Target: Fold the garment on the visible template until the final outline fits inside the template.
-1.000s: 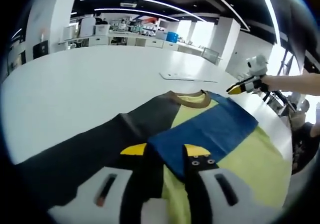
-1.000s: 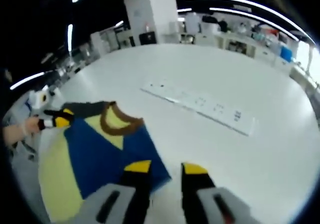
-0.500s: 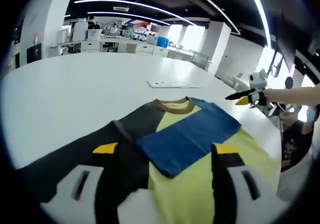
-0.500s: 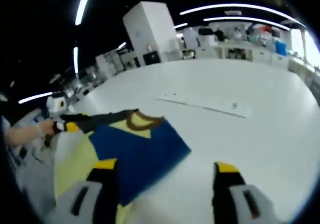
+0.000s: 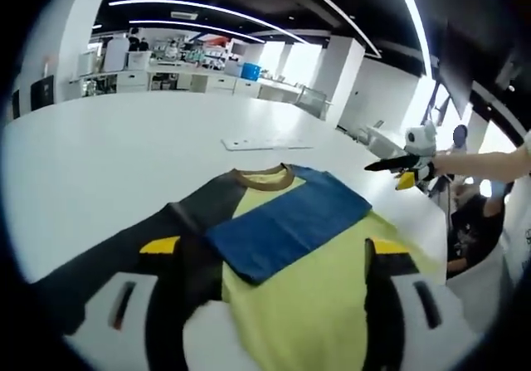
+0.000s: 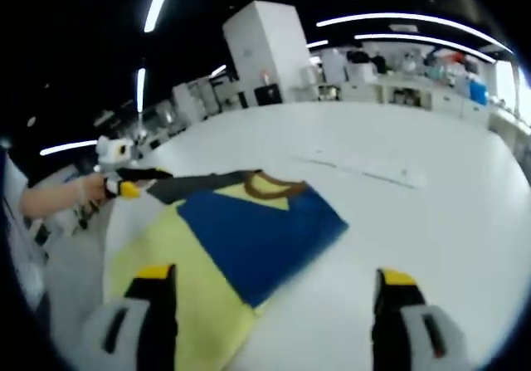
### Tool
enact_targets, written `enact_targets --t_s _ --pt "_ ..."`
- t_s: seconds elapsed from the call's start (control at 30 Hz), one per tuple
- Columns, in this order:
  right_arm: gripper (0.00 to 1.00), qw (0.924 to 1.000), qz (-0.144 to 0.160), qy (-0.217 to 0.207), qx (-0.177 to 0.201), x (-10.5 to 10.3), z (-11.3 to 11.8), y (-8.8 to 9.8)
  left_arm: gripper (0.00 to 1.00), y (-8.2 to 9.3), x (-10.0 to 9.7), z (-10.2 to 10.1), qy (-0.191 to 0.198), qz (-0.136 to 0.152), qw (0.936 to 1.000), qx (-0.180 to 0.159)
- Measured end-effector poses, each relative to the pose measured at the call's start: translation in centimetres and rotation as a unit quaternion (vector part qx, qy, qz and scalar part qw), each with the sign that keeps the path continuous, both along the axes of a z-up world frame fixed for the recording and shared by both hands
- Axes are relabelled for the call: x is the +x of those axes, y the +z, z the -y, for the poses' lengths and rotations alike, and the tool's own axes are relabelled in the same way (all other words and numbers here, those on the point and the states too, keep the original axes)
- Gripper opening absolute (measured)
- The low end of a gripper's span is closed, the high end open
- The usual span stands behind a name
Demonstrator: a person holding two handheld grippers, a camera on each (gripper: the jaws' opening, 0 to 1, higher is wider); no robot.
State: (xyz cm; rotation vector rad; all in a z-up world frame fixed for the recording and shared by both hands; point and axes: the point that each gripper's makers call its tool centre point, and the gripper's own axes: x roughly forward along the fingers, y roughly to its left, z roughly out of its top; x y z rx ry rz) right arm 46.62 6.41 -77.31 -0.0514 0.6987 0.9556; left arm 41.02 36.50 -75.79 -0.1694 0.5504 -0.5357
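A T-shirt lies flat on the white table (image 5: 124, 155). It has a yellow body (image 5: 323, 280), a brown collar (image 5: 264, 178) and a black sleeve (image 5: 124, 251) spread out to the left. Its blue sleeve (image 5: 286, 226) is folded across the chest. My left gripper (image 5: 272, 251) hangs open and wide above the shirt's lower part, holding nothing. In the left gripper view, the right gripper (image 5: 397, 168) hovers off the shirt's right side. In the right gripper view, my right gripper (image 6: 274, 280) is open over the blue sleeve (image 6: 257, 230) and the yellow body (image 6: 166, 251). The left gripper (image 6: 126, 182) is near the black sleeve (image 6: 199, 184).
A flat white strip (image 5: 265, 144) lies on the table beyond the collar, and it also appears in the right gripper view (image 6: 365, 168). A person's hand (image 6: 58, 195) holds the left gripper. Benches and shelves stand far behind the table. Bare tabletop (image 6: 431, 222) stretches right of the shirt.
My left gripper's jaws, shut on the blue fold a second ago, have spread wide and let it go. The right jaws have also opened wide. Both cameras have drawn back from the shirt.
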Motion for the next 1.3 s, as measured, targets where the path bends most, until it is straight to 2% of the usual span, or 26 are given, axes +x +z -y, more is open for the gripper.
enact_targets --t_s 0.13,0.2,0.4,0.63,1.0,1.1,1.2,1.3 --pt "1.00 0.9999 0.001 -0.007 0.012 -0.6 0.3 0.7 0.83 0.3 -0.4 -0.6 0.001 0.001 1.0000 -0.004" --pt "1.00 0.9998 0.005 -0.009 0.014 -2.0 0.6 1.3 0.80 0.5 -0.8 -0.9 -0.002 0.002 1.0000 0.000" --pt "1.00 0.9997 0.010 -0.015 0.018 -4.2 1.0 2.2 0.76 0.8 -2.6 -1.6 -0.002 0.001 1.0000 0.002" --pt "1.00 0.9996 0.009 -0.019 0.018 -5.7 1.4 2.5 0.69 0.8 -4.1 -3.6 0.010 -0.001 1.0000 0.001" --pt "1.00 0.9994 0.010 -0.027 0.017 -7.5 1.8 2.9 0.66 -0.2 -5.8 -8.1 0.042 -0.016 0.9989 0.013" --pt "1.00 0.9995 0.007 -0.028 0.015 -7.9 1.9 2.6 0.65 -0.9 -6.2 -10.4 0.059 -0.024 0.9979 0.013" --pt "1.00 0.9995 0.005 -0.030 0.014 -8.1 2.0 2.6 0.64 -1.1 -6.6 -11.4 0.069 -0.029 0.9970 0.017" --pt "1.00 0.9994 0.005 -0.032 0.015 -8.0 2.3 2.4 0.63 -1.5 -6.9 -14.0 0.099 -0.031 0.9945 0.012"
